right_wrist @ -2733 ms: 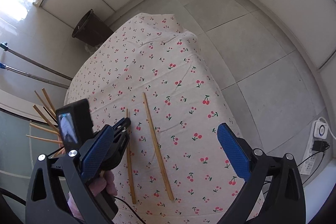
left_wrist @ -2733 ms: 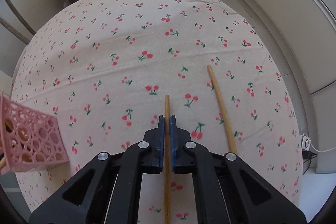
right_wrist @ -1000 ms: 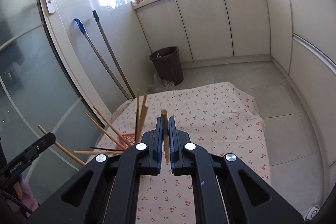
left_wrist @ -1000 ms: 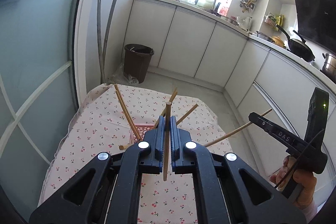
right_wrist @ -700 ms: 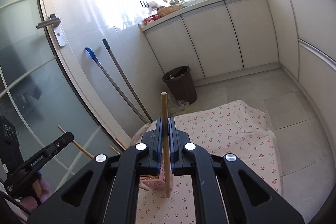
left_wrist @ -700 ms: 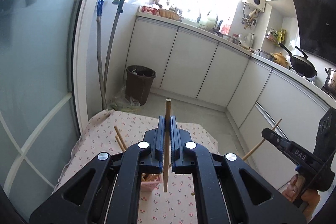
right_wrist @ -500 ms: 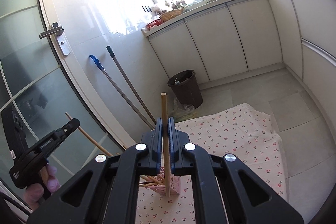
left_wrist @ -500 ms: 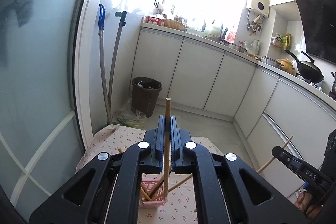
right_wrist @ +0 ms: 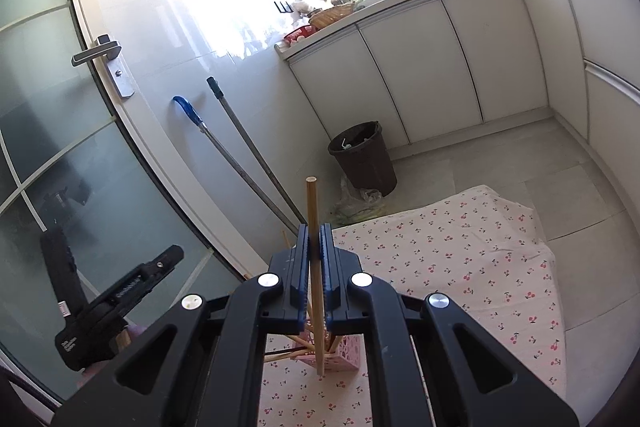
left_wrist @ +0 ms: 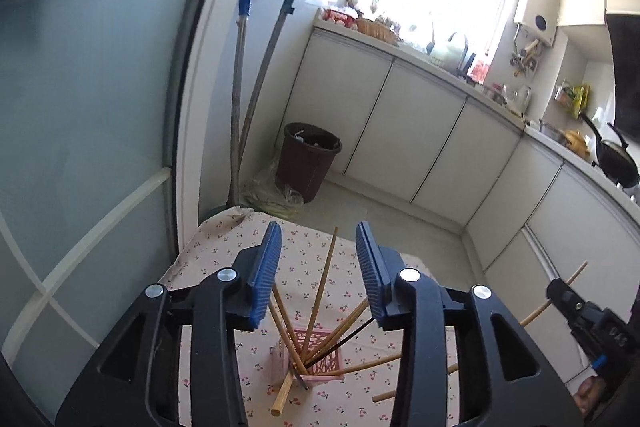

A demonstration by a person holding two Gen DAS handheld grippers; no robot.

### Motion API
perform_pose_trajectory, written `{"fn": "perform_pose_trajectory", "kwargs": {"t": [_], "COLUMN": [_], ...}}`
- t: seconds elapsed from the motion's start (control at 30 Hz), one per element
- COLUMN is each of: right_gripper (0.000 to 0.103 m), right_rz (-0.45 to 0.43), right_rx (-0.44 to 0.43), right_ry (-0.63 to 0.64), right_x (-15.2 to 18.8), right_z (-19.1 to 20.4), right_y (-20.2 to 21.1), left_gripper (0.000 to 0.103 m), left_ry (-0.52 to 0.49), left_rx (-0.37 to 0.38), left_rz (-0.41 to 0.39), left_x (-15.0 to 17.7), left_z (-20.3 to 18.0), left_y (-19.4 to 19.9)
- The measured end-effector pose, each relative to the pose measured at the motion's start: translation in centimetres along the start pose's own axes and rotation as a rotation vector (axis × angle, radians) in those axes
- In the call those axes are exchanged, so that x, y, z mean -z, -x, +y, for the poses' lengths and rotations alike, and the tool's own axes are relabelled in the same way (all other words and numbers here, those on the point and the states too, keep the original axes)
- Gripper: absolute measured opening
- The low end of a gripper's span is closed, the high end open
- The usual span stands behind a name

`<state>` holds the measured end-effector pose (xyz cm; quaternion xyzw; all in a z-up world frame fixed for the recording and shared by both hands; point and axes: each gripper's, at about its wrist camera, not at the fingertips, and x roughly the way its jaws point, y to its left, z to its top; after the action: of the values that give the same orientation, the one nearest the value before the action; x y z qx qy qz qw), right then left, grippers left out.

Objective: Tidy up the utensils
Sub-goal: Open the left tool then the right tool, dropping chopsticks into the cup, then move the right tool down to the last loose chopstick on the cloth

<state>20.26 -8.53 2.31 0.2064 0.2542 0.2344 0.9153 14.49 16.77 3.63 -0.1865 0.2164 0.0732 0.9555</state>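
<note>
A pink perforated holder stands on the cherry-print tablecloth with several wooden chopsticks leaning out of it. My left gripper is open and empty above it; one chopstick stands in the holder between its blue pads. My right gripper is shut on a wooden chopstick, held upright above the holder. The right gripper also shows at the right edge of the left wrist view, and the left gripper at the left of the right wrist view.
A dark waste bin stands on the floor beyond the table, next to two mop handles leaning on the wall. White kitchen cabinets run along the back. A glass door is at the left.
My left gripper has opened and let its chopstick drop into the pink holder. My right gripper still holds its chopstick upright, now lower over the holder.
</note>
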Motion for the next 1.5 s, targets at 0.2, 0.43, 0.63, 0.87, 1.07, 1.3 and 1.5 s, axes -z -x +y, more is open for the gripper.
{"fn": "perform_pose_trajectory", "kwargs": {"t": [0.2,0.43,0.63,0.87,1.07,1.3,1.5], "right_gripper": [0.006,0.006,0.006,0.019,0.043,0.061,0.069], "right_rz": [-0.025,-0.036,-0.042,0.016,-0.008,0.020,0.003], "right_rx": [0.027,0.088,0.115,0.069,0.084,0.192,0.255], "right_ry": [0.021,0.042,0.032,0.026,0.092,0.116,0.119], "right_x": [0.3,0.8,1.9,4.3,4.1,5.5,7.1], "right_z": [1.6,2.9,3.2,2.9,4.3,3.0,1.9], "right_y": [-0.9,-4.2,-7.3,-10.5,-6.5,-2.0,1.7], "left_gripper": [0.053,0.053,0.053,0.053,0.055,0.071,0.090], "left_ry": [0.042,0.047,0.064,0.014,-0.023,-0.134,-0.145], "left_rx": [0.012,0.008,0.019,0.005,0.025,-0.033,-0.080], "left_rz": [-0.037,-0.049,-0.027,-0.006,-0.015,-0.059,-0.029], "left_x": [-0.6,-0.9,-1.0,-0.1,0.4,2.7,5.9], "left_z": [1.4,1.9,2.2,1.7,0.6,-1.7,-1.8], "left_y": [2.5,2.5,1.9,1.6,2.5,4.1,5.0]}}
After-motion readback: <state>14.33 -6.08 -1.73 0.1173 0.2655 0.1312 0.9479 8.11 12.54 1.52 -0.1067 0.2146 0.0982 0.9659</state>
